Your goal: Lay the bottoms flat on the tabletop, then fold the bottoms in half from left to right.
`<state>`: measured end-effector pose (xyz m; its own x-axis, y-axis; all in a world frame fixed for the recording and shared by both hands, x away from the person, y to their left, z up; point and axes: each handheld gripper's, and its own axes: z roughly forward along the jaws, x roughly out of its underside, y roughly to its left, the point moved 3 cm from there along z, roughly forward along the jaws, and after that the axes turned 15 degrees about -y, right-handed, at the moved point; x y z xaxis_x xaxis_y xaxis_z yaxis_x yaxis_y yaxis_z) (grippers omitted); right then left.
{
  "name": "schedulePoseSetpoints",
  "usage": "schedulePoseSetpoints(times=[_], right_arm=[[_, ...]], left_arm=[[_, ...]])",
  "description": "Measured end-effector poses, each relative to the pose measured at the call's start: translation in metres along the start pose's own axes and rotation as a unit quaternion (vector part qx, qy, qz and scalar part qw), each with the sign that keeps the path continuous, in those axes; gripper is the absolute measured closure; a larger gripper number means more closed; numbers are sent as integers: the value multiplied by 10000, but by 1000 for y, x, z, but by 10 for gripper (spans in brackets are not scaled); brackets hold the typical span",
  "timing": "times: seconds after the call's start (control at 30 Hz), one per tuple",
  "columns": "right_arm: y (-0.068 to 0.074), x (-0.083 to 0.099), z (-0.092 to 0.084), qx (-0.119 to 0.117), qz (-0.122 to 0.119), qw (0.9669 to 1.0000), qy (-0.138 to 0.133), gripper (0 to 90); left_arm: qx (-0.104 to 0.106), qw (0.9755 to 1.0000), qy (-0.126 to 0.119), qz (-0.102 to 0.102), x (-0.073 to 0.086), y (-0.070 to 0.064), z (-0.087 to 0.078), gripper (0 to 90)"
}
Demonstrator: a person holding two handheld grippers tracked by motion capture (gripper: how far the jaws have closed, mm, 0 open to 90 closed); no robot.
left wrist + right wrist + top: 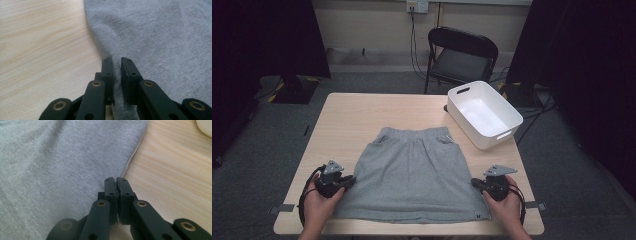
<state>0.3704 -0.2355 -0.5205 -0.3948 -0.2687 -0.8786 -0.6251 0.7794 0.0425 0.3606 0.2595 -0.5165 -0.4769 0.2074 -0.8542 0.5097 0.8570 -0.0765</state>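
Grey skirt (412,172) lies flat on the wooden table (347,115), waistband toward the far edge, hem toward the person — spread out with few wrinkles, likely so it can be folded. Left gripper (347,181) sits at the skirt's left side edge near the hem; in the left gripper view its jaws are pinching a fold of the grey fabric (117,82), cloth visibly bunched between the pads, a thin slit left because the fabric fills it. Right gripper (475,183) mirrors it at the right side edge; in the right gripper view the jaws are pressed nearly together right on the skirt's edge (116,185), and a thin layer of cloth looks caught between them, though the pinched part is hard to make out. Both hands low near the table, symmetric grips on opposite sides — looks like the setup for lifting the lower half and folding it up toward the waistband, my guess. White plastic bin (484,114) stands at the far right corner, well apart from the skirt, probably where the folded piece ends up. A black folding chair (461,54) stands behind the table.
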Motion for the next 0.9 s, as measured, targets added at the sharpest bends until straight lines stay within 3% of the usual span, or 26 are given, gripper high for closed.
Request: schedulePoseSetpoints(times=[0.43,0.5,0.53,0.57,0.6,0.67,0.8,0.9], right_arm=[[-1,4,-8,-41,78,10000,-11,868],[-2,4,-9,-3,53,9999,-90,774],[-3,3,-9,35,43,9999,-145,698],[-3,1,-10,75,60,9997,-214,651],[-4,0,-10,87,68,9997,-238,639],[-4,-2,-11,94,112,9995,-284,521],[-2,-7,-10,140,131,9991,-367,371],[1,-12,-9,129,71,9989,-453,326]], left_arm=[[4,10000,-22,-31,3,-2,-6,790],[-58,9999,-155,-39,1,-1,-6,643],[-68,9997,-227,52,0,-1,-6,563],[-104,9996,-251,109,-3,-1,-6,546],[-147,9994,-299,96,-6,-1,-4,494],[-133,9991,-403,80,-11,-1,-2,362],[-101,9987,-503,14,-21,0,5,272],[-89,9985,-547,-33,-28,2,10,245]])
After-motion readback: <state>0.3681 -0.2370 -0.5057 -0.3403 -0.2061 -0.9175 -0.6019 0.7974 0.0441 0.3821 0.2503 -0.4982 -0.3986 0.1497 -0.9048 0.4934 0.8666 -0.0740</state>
